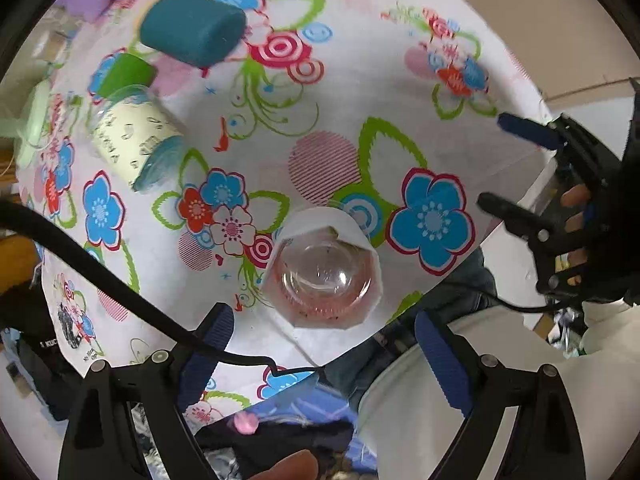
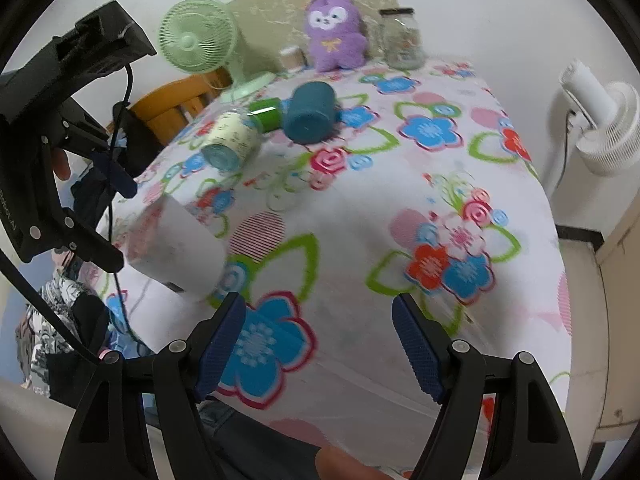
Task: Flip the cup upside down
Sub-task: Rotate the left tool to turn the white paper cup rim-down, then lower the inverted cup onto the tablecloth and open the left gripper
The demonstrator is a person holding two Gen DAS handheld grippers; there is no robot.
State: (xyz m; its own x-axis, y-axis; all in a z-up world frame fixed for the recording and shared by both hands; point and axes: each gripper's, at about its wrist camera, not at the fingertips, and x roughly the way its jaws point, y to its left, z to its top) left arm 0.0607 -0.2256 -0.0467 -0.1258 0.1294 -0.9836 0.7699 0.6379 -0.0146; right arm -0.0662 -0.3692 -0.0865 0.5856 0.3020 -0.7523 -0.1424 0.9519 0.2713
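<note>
Cup (image 1: 324, 268), clear with a white wrap, stands mouth-up on the floral bench (image 1: 400, 80) at lower centre of the left wrist view. Left claw (image 1: 324, 356) gapes wide around nothing; right claw (image 2: 320, 344) likewise spread and empty.

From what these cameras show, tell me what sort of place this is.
Probably a room in a home, not a lab: a table under a flowered tablecloth, a purple plush toy and a green desk fan at the back by the wall, and a white standing fan beside it.
</note>
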